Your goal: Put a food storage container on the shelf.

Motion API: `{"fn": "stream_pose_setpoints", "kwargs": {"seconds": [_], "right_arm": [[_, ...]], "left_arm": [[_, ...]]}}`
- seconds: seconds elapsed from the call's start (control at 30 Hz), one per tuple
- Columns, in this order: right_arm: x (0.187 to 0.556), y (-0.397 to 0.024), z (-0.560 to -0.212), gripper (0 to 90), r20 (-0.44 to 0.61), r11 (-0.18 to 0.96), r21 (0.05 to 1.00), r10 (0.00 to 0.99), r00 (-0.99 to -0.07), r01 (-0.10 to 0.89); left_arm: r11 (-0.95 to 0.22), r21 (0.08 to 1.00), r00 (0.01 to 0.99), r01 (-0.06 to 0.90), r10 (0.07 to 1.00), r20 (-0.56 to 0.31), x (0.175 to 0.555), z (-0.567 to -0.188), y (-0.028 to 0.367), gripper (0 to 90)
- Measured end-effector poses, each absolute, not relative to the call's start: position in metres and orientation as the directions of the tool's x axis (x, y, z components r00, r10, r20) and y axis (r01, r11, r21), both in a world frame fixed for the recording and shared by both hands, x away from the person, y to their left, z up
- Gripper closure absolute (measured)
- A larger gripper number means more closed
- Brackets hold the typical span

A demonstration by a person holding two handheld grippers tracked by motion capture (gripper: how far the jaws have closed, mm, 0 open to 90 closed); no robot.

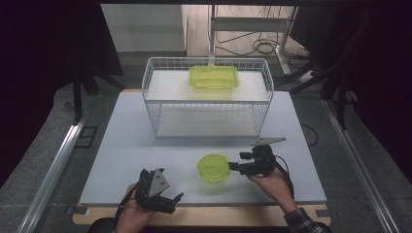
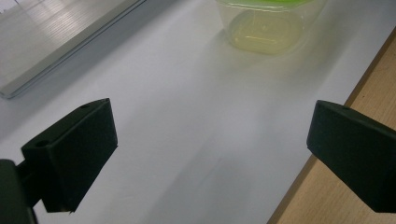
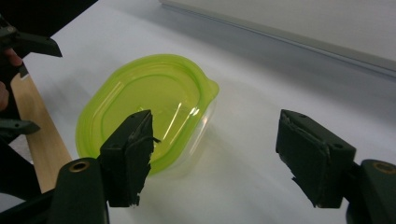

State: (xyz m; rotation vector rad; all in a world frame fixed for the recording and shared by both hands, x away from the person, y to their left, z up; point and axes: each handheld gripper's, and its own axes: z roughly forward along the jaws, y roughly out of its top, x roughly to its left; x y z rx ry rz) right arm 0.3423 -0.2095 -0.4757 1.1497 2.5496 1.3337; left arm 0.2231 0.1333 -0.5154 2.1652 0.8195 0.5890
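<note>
Lower left of frame: my left tool (image 1: pixel 171 198), jaws wide, empty, hand-held low at the desk (image 1: pixel 126 145) front edge. Lower centre-right: my right tool (image 1: pixel 234 166), jaws wide, empty, levelled at the round green-lidded container (image 1: pixel 213 168) just beside it. Upper centre: wire basket (image 1: pixel 208 97), rectangular green container (image 1: pixel 214 76) on its top shelf.

Left claw (image 2: pixel 210 154): two black jaws spread wide, nothing between them. White bench (image 2: pixel 201 116) below. Clear container with green lid (image 2: pixel 268 28) at top edge, well ahead of jaws. Wooden bench edge (image 2: pixel 369 79) at right. Grey shelf board (image 2: pixel 56 37) top left.
</note>
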Motion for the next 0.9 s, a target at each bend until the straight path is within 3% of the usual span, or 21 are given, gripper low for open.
{"fn": "stream_pose_setpoints", "kwargs": {"seconds": [0.23,0.53,0.77,0.9], "right_arm": [[0.355,-0.2,-0.482,35.1,0.347,0.353,0.689,0.607,-0.715,0.633],[0.368,-0.195,-0.49,49.7,0.422,0.375,0.619,0.583,-0.694,0.69],[0.372,-0.199,-0.495,62.5,0.533,0.331,0.563,0.555,-0.639,0.757],[0.371,-0.199,-0.496,75.2,0.592,0.312,0.534,0.525,-0.611,0.786]], "left_arm": [[-0.535,0.761,0.697,0.367,0.7,0.155,0.223,-0.516,0.132,1.9],[-0.55,0.752,0.707,0.362,0.688,0.164,0.222,-0.518,0.129,1.9],[-0.567,0.742,0.717,0.358,0.676,0.171,0.222,-0.519,0.127,1.9],[-0.575,0.738,0.72,0.354,0.671,0.178,0.222,-0.52,0.126,1.9]]}}
